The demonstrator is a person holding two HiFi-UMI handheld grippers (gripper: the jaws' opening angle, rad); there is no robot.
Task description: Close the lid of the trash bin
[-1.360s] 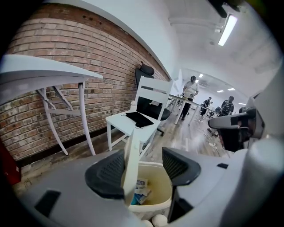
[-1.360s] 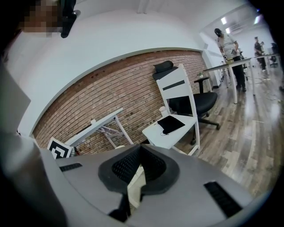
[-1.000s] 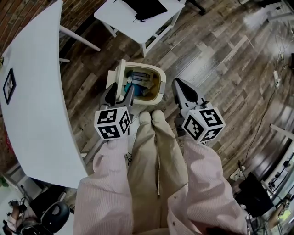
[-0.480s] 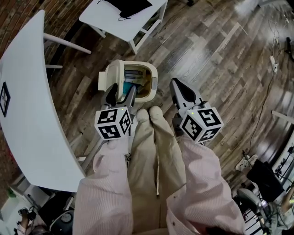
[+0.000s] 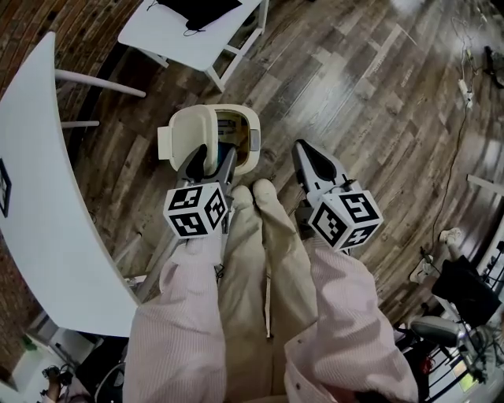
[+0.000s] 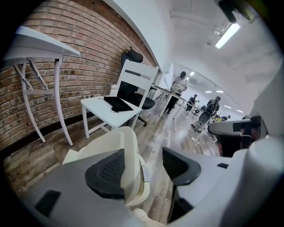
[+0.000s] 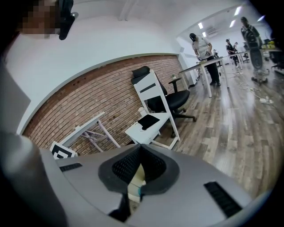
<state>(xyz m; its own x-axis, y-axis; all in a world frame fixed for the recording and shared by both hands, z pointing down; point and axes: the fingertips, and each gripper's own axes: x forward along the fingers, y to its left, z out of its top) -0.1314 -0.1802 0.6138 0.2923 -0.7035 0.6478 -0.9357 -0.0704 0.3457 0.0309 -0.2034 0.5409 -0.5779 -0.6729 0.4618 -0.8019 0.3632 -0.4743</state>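
The cream trash bin (image 5: 250,142) stands on the wood floor just ahead of the person's feet. Its lid (image 5: 185,132) leans over most of the opening, and a strip of the inside (image 5: 234,126) still shows on the right. My left gripper (image 5: 213,157) is open, with the lid's near edge between its jaws. In the left gripper view the lid (image 6: 111,142) rises between the pads of that gripper (image 6: 142,166), closest to the left pad (image 6: 106,170). My right gripper (image 5: 307,151) hangs shut, right of the bin and apart from it. In its own view the jaws of the right gripper (image 7: 141,153) meet.
A long curved white table (image 5: 39,173) runs along the left. A small white chair (image 5: 185,35) with a black item (image 5: 197,6) on it stands beyond the bin by the brick wall. The person's legs (image 5: 260,268) fill the lower middle. Cables (image 5: 465,86) lie at the right.
The lid has swung from upright at the bin's left side to leaning over most of the opening, with the left gripper at its edge. The right gripper stayed shut beside the bin.
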